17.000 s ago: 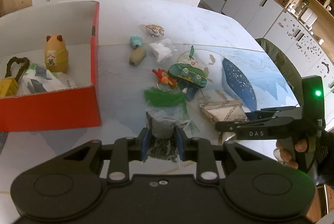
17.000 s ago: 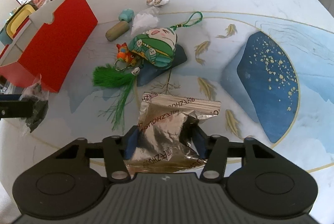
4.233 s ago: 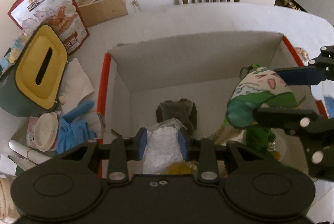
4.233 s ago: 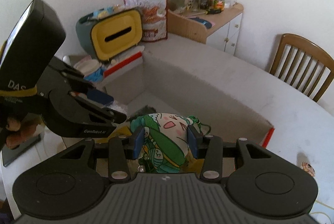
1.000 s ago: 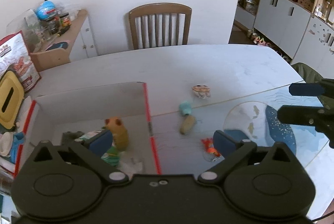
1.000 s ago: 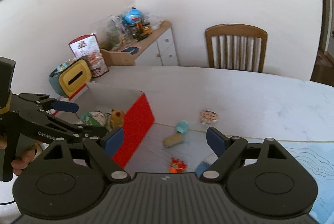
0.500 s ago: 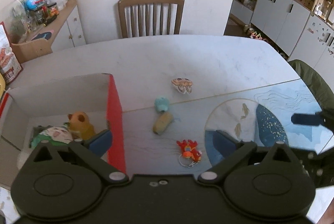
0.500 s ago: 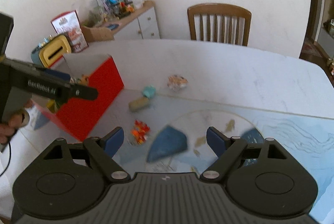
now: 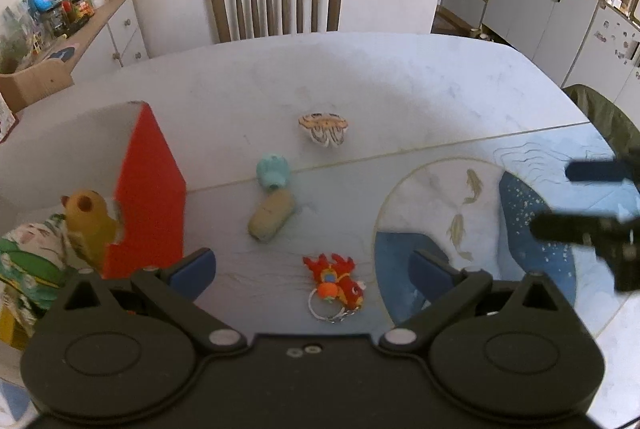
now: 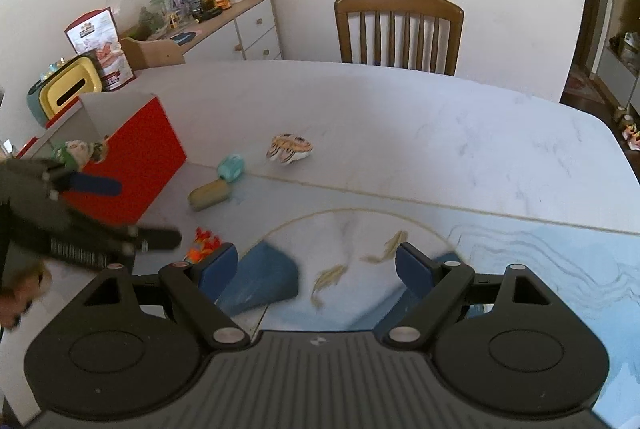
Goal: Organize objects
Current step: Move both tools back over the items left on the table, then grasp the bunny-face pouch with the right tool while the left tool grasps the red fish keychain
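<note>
**Both tongs spread wide and empty above the table**

Both grippers hang over the table [image 9: 400, 85] with nothing between their blue pads. From the left wrist view, the left gripper [image 9: 312, 267] has its jaws far apart, and the red fish keyring [image 9: 336, 279] lies on the table right between them. The right gripper [image 10: 316, 263] is just as wide, over the blue painted patch [image 10: 264, 281] on the tabletop.

Further out lie a tan roll [image 9: 272, 215] touching a small teal toy [image 9: 273, 170], and beyond them a striped shell-like trinket [image 9: 324, 125], apart from the rest.

Off to the left stands the red box [image 9: 150, 197], open at the top. An orange figurine [image 9: 86, 215] stands inside against its red wall, with a green and white stuffed doll [image 9: 30, 253] beside it.

A wooden chair [image 10: 398, 31] is drawn up at the far side.
</note>
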Available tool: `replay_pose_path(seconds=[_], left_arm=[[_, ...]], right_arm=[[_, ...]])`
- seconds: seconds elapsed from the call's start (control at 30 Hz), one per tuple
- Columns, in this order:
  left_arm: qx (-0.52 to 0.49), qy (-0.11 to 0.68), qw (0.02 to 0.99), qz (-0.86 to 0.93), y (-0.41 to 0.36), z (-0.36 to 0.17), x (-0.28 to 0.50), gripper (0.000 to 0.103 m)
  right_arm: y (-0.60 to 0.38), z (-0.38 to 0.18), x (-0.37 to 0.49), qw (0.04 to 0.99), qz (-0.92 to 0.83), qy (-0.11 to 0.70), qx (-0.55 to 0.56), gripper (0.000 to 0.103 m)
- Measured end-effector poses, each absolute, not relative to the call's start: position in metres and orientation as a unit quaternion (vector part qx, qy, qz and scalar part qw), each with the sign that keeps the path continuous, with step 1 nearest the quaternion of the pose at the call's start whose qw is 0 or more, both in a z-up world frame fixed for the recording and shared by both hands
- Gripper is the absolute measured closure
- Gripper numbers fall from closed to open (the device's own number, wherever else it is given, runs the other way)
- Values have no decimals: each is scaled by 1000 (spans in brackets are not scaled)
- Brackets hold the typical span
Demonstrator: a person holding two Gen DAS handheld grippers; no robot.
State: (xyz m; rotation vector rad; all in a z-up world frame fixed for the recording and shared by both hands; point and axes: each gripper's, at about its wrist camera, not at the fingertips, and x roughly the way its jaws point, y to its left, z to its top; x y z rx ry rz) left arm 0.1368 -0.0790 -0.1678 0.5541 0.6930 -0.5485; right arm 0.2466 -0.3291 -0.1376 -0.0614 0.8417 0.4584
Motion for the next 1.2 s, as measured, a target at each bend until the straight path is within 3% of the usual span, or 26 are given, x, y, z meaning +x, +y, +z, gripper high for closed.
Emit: replay_pose_path(seconds=[0.57, 1.2], left_arm=[[245, 337, 876, -244, -84, -221, 152, 6], [260, 327, 876, -241, -80, -234, 152, 32]], right_arm=[[-273, -176, 354, 877, 243, 414, -21, 17], [-217, -216, 420, 868, 239, 436, -14, 20]])
